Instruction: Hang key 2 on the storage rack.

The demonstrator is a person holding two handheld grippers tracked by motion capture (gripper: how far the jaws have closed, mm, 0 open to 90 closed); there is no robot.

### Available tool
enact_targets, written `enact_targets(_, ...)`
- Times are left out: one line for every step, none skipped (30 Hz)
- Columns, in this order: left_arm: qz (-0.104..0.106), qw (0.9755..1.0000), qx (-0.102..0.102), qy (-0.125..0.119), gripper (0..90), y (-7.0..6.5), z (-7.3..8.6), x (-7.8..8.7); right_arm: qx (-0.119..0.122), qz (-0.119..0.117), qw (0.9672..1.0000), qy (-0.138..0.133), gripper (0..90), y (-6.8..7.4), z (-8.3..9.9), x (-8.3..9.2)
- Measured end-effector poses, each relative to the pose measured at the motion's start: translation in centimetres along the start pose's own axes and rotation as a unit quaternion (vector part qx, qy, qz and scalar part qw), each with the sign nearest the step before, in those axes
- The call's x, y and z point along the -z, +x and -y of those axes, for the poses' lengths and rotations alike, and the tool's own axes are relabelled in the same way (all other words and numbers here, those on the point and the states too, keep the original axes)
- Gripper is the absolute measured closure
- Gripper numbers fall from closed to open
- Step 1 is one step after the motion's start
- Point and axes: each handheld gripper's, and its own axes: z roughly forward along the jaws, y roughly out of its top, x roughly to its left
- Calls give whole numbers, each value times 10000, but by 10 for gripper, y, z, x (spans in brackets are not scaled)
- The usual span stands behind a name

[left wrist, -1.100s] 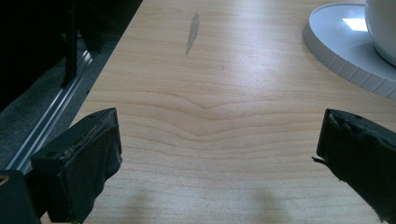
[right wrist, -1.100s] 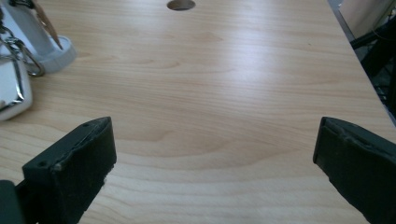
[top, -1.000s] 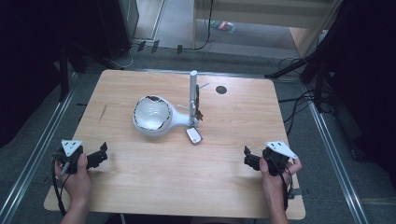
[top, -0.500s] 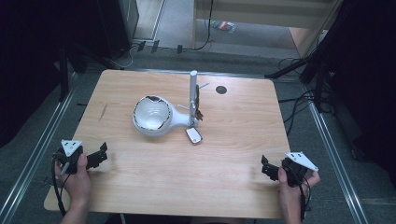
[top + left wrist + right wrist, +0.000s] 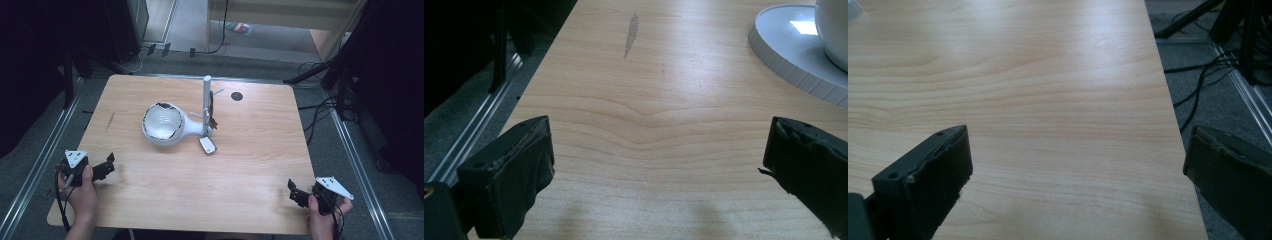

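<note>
At the near corners of the pale wooden table, two hand-held black two-jaw grippers, both empty. Left gripper at the near left corner, jaws spread wide with bare wood between them; right gripper at the near right corner close to the table edge, jaws likewise spread wide on nothing. Well apart from both, toward the middle of the table: a white round-bowled appliance on a white disc base, with a slim white upright post rising just beside its right side and a small white flat tag-like piece lying on the wood in front of the post. Forward and to the right of the left gripper, forward and far to the left of the right one. Probably nearer the left gripper, judging by the disc rim already visible past its jaws; long axis of bowl and post roughly across the table.
</note>
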Motion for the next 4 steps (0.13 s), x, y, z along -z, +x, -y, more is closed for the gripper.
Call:
enact_targets(1,10000,1,2,1,0,0,0,15,-44,10000,-87,0,0,0,2)
enact_targets(-2,10000,3,3,1,0,0,0,14,-51,9999,-100,0,1,0,2)
enact_targets(-5,10000,5,23,1,0,0,0,51,-44,9999,-96,0,1,0,1)
enact_targets(-2,10000,12,24,1,0,0,0,64,-58,9999,-104,0,2,0,1)
